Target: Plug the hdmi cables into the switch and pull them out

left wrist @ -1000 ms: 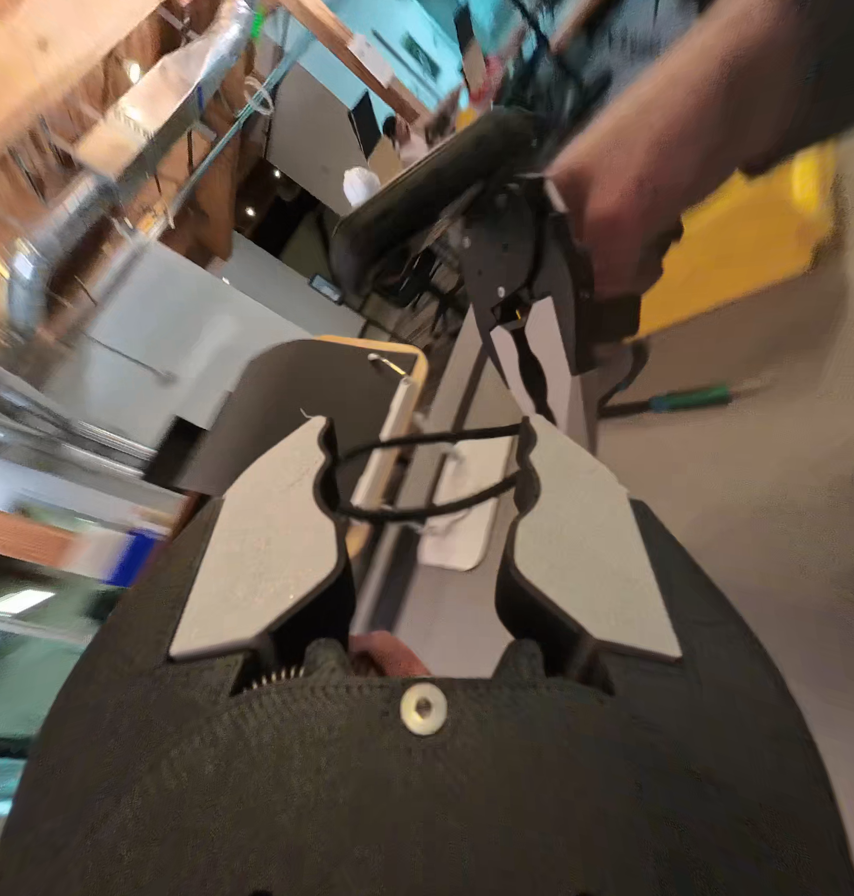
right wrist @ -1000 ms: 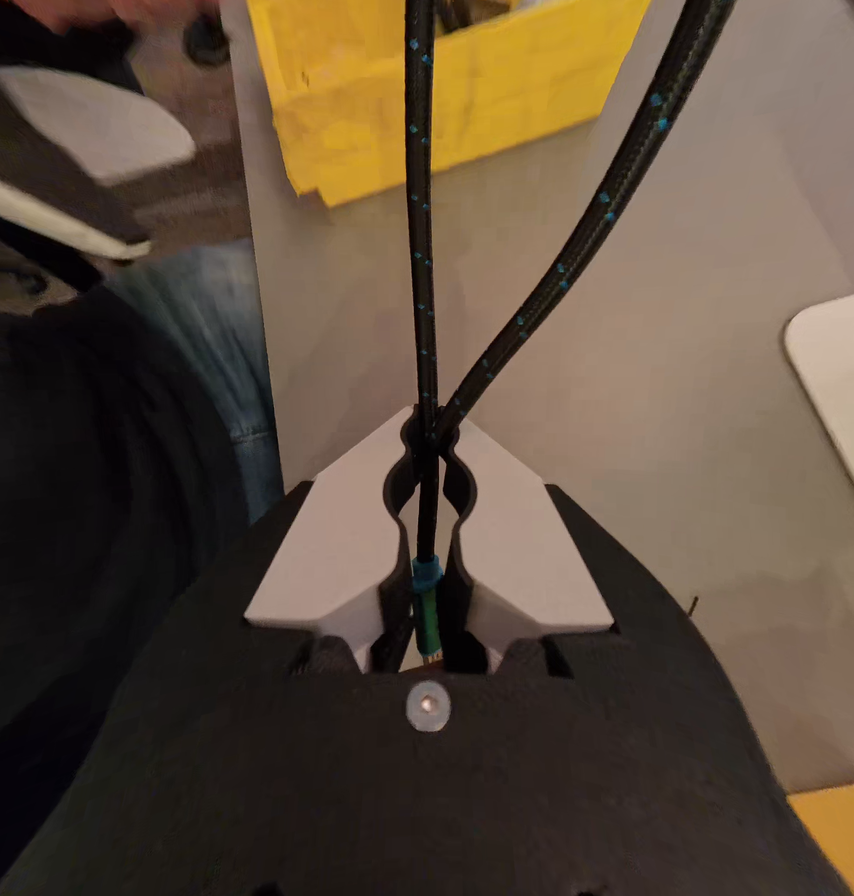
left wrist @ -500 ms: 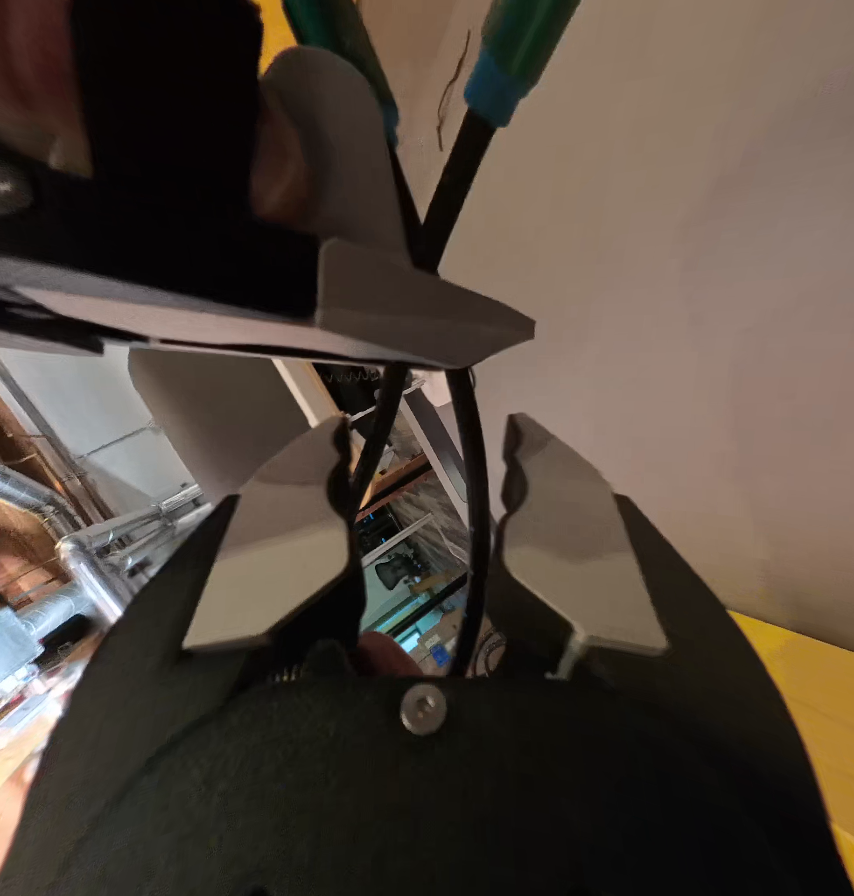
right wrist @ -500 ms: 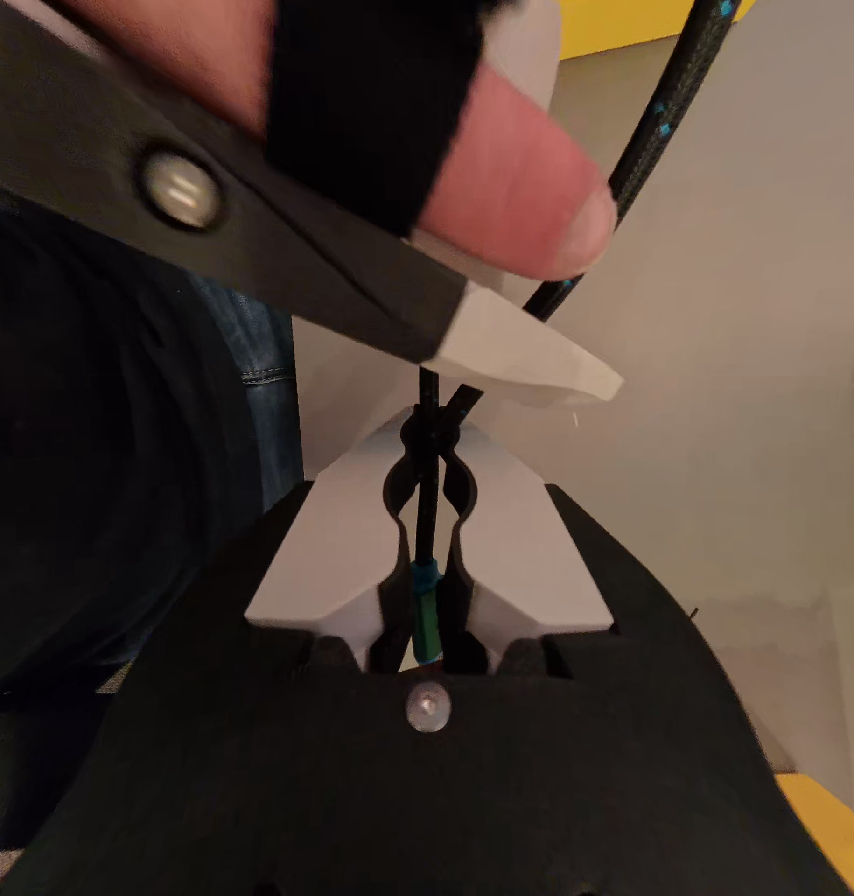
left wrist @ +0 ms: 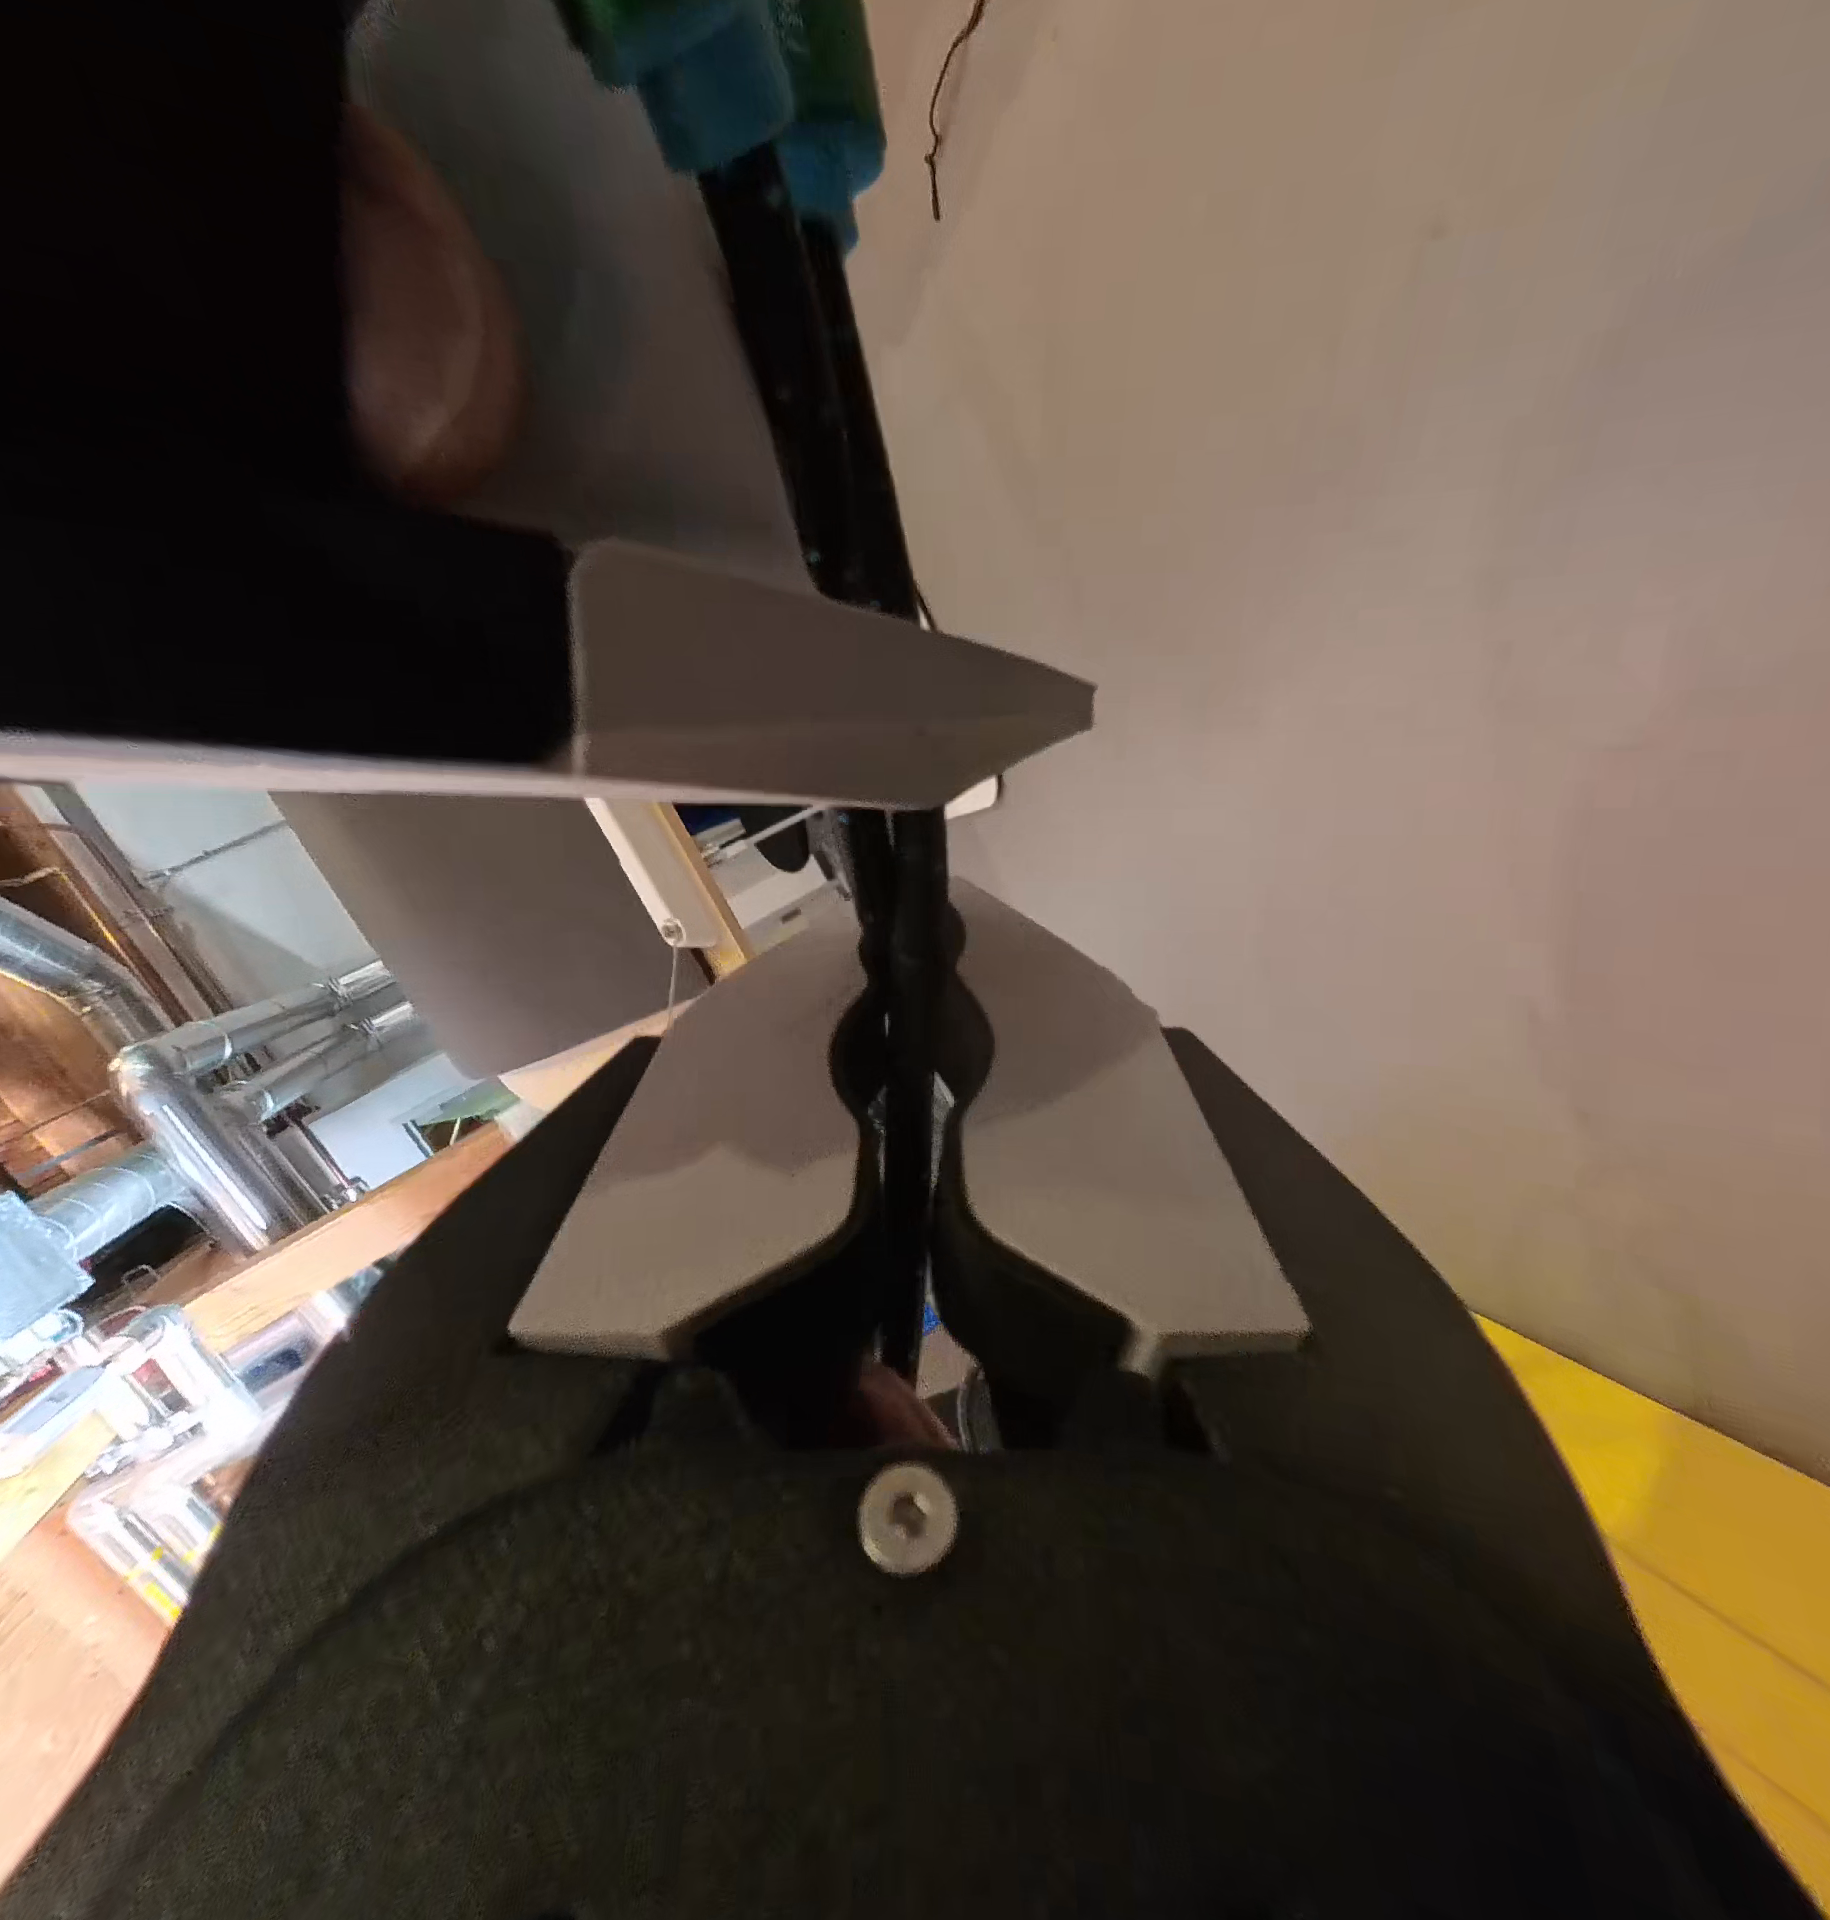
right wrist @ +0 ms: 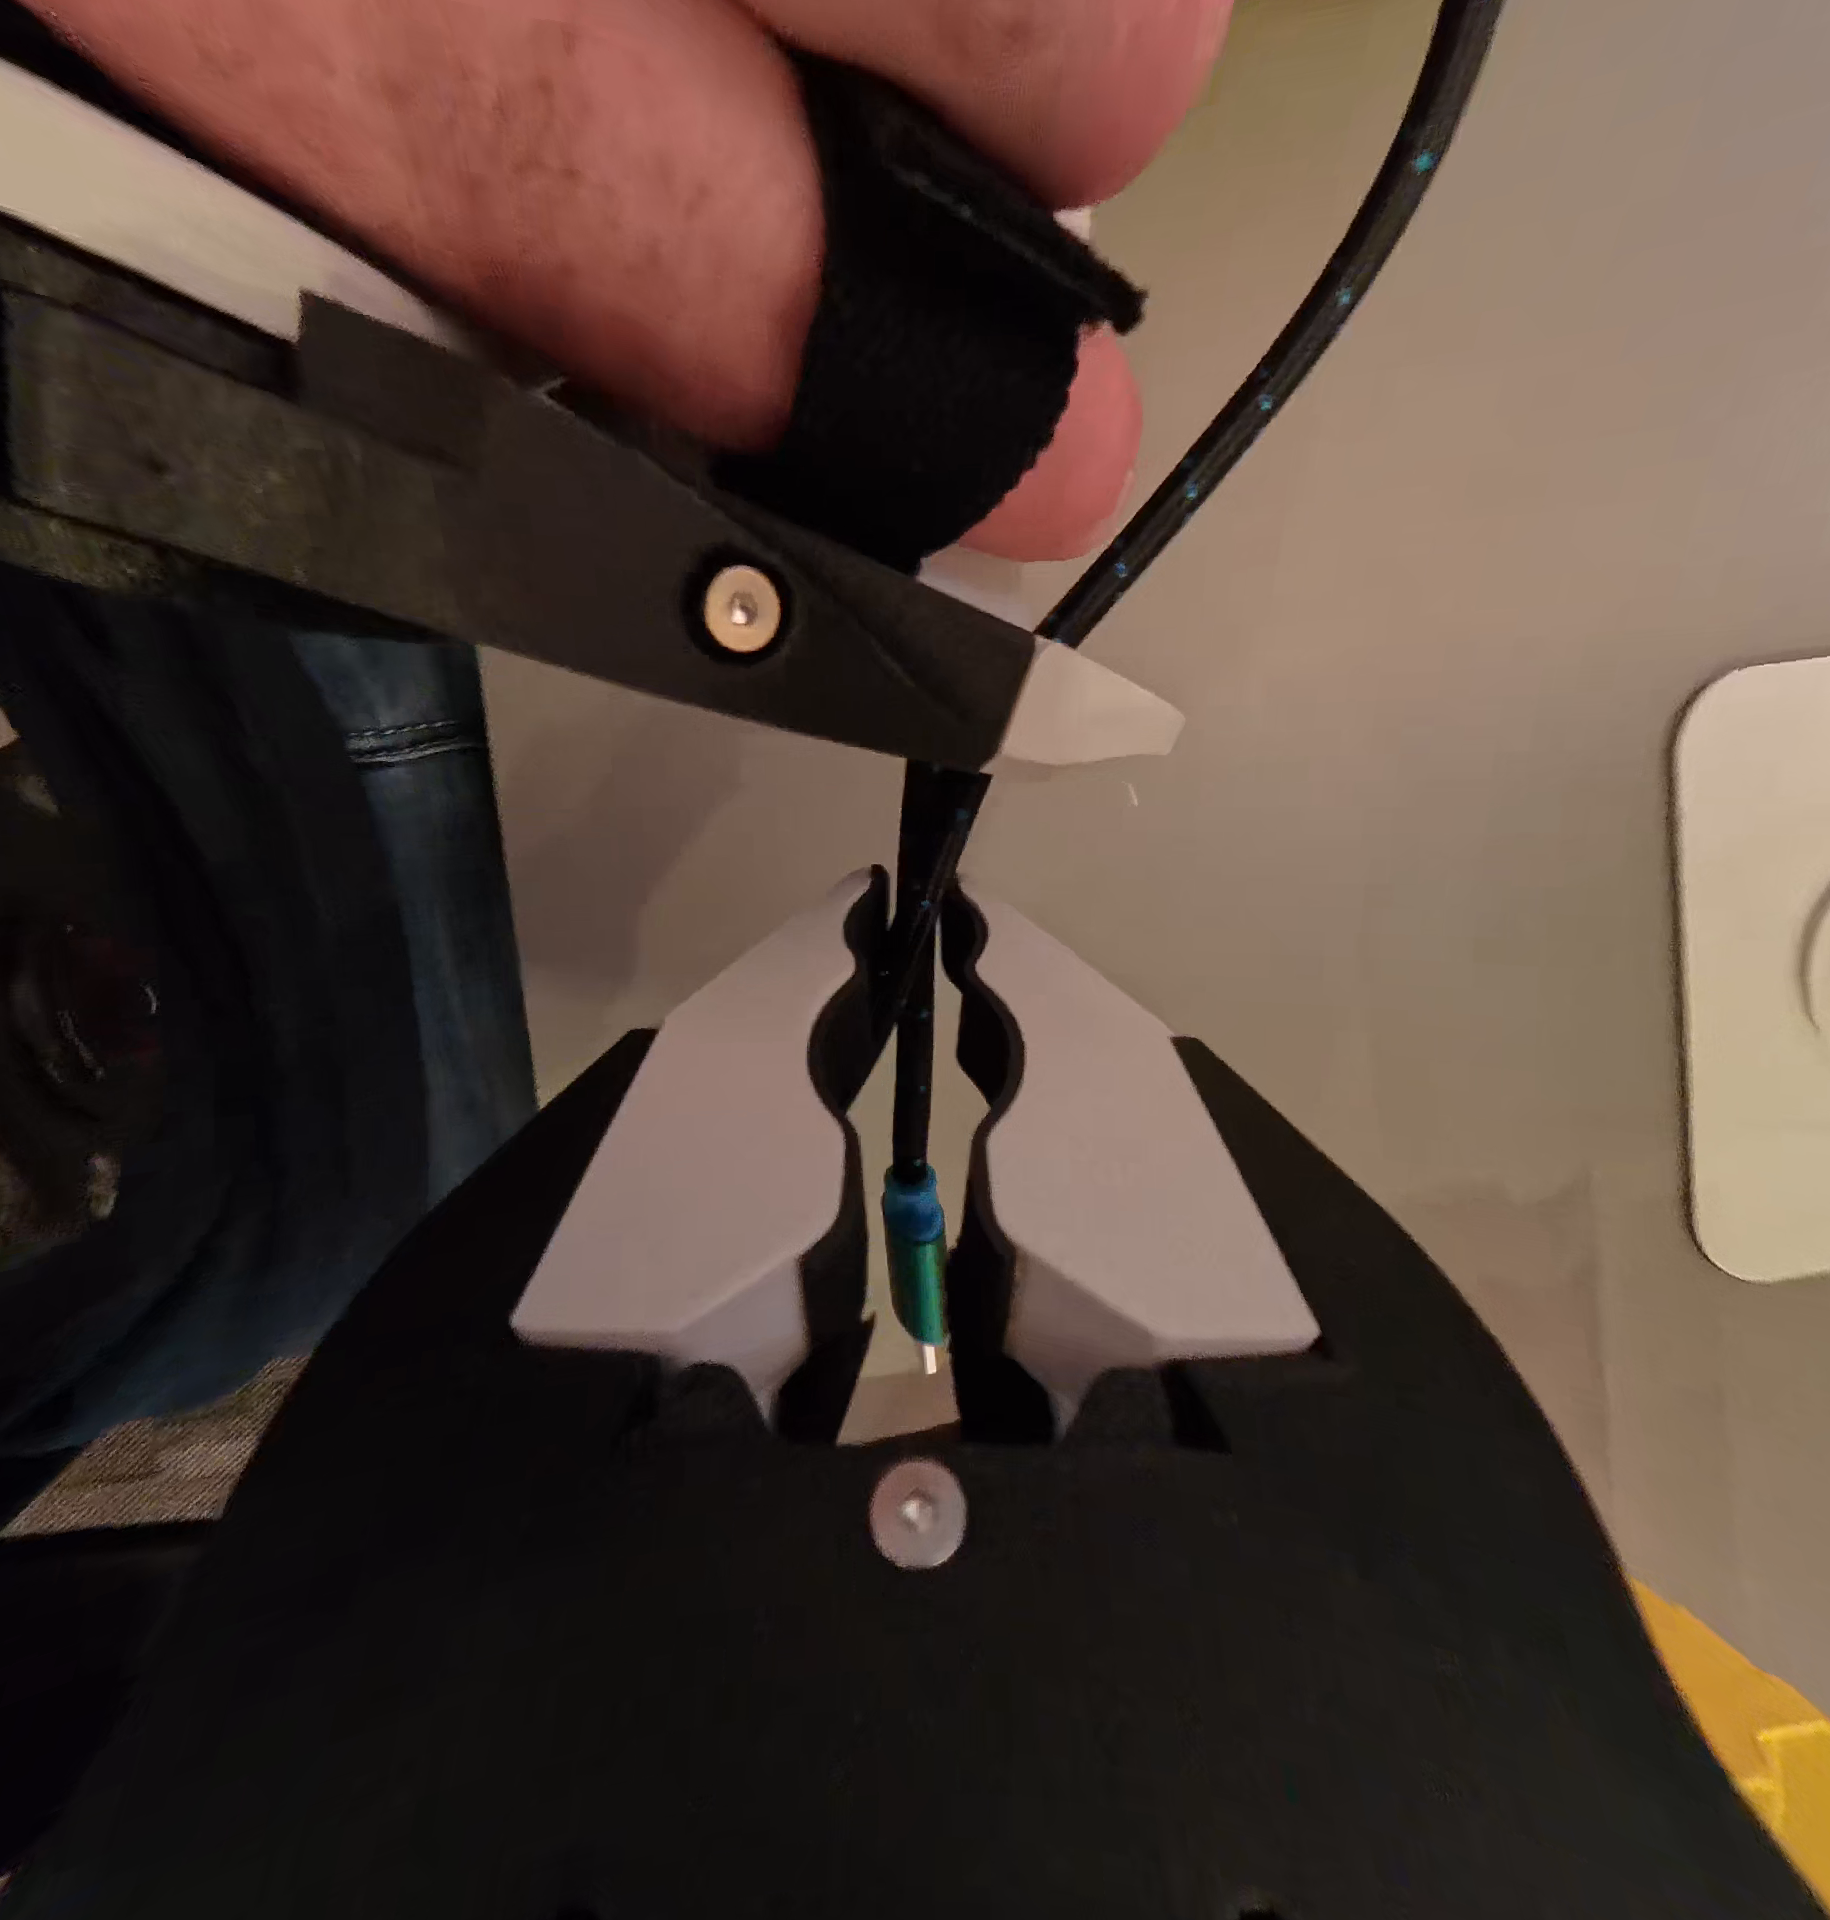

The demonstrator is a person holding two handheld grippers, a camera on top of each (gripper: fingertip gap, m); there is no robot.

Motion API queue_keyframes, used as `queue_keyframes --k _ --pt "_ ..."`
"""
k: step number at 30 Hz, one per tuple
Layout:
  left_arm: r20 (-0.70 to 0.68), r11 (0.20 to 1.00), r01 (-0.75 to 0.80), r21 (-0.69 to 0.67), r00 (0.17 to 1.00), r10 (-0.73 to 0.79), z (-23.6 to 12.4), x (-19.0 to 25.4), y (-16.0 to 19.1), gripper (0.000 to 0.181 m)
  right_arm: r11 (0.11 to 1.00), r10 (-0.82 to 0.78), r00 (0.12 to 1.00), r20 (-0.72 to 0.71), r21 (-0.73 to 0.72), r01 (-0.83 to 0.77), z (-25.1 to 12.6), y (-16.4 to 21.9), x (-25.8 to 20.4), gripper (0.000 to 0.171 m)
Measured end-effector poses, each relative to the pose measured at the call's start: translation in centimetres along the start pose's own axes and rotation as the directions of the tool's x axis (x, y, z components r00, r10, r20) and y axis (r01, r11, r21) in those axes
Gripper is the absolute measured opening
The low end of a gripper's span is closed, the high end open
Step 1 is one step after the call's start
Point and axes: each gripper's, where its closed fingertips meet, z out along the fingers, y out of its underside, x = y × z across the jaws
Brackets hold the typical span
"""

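Your left tongs [left wrist: 906, 935] are pinching shut on two black braided cables [left wrist: 911, 1049] that are running side by side up through the wavy slot between the grey fingers [left wrist: 724, 1132]. They are pointing up along the underside-looking slant of the pale grey bench [left wrist: 1410, 520], with a yellow bin [left wrist: 1659, 1538] edging in at the lower right.

Your right tongs [right wrist: 911, 894] are also closing on the same pair of cables [right wrist: 916, 1039], gripping them near the tips, so the two tools are crossing nose to nose. A metallic green plug [right wrist: 916, 1262] with a blue rubber collar is hanging inside the right tongs' throat, its small silver tip pointing back at the camera. One cable is arching away in a loop toward the upper right.

Your hand [right wrist: 578, 208] is lying across the top of the right wrist view, fingers curling under a black woven strap [right wrist: 921, 343] on the left tool. A white rounded pad [right wrist: 1784, 966] is lying flat on the bench at the right edge. I cannot find the switch in either view.
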Motion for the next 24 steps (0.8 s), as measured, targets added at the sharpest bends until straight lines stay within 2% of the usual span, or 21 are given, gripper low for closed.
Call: queue_keyframes --k 2,6,8,10,12,13,15,17,20,22,24 --pt "-0.007 1.000 0.024 -0.011 1.000 -0.024 0.2 0.0 0.1 0.003 1.000 -0.008 0.998 -0.063 0.004 0.008 -0.6 -0.1 0.9 0.029" --pt "-0.055 0.996 0.075 -0.041 0.996 -0.077 1.0 0.8 0.7 0.003 0.998 -0.033 0.991 -0.133 0.055 0.040 -2.0 -0.7 1.3 0.031" --pt "-0.080 0.995 0.099 -0.031 0.992 -0.102 1.2 1.3 0.7 0.003 0.996 -0.090 0.978 -0.186 0.011 0.094 -1.9 -0.4 1.4 0.029" --pt "-0.087 0.994 0.110 -0.026 0.990 -0.112 1.3 1.3 0.6 0.003 0.993 -0.114 0.974 -0.194 -0.022 0.112 -1.3 -0.1 1.4 0.028" --pt "-0.074 0.993 0.114 0.000 0.991 -0.114 1.0 1.0 -0.1 0.003 0.994 -0.111 0.978 -0.174 0.005 0.114 -0.7 -0.4 1.2 0.026" --pt "-0.069 0.993 0.120 0.013 0.991 -0.119 0.8 0.9 -0.4 0.003 0.994 -0.101 0.983 -0.151 0.015 0.105 -0.5 -0.5 1.0 0.025" --pt "-0.042 0.994 0.109 0.022 0.993 -0.108 0.6 0.6 -0.5 0.002 0.996 -0.055 0.996 -0.063 0.069 0.060 -0.3 -0.6 0.3 0.010" --pt "-0.015 0.985 0.151 0.078 0.989 -0.150 0.3 0.2 -0.6 0.002 0.984 0.022 0.997 0.073 0.176 -0.035 -0.8 -1.2 -0.4 0.009" --pt "0.074 0.968 0.191 0.165 0.976 -0.206 -1.0 -1.4 -1.0 0.003 0.906 0.077 0.936 0.342 0.367 -0.209 -2.8 -2.4 -1.6 0.011" --pt "0.168 0.960 0.188 0.210 0.960 -0.225 -2.0 -3.0 -0.9 0.002 0.835 0.109 0.855 0.506 0.421 -0.355 -4.3 -3.3 -2.2 0.016" --pt "0.245 0.960 0.150 0.235 0.947 -0.208 -2.9 -4.1 -1.1 0.002 0.836 0.087 0.845 0.528 0.423 -0.350 -4.8 -3.1 -2.9 0.029"
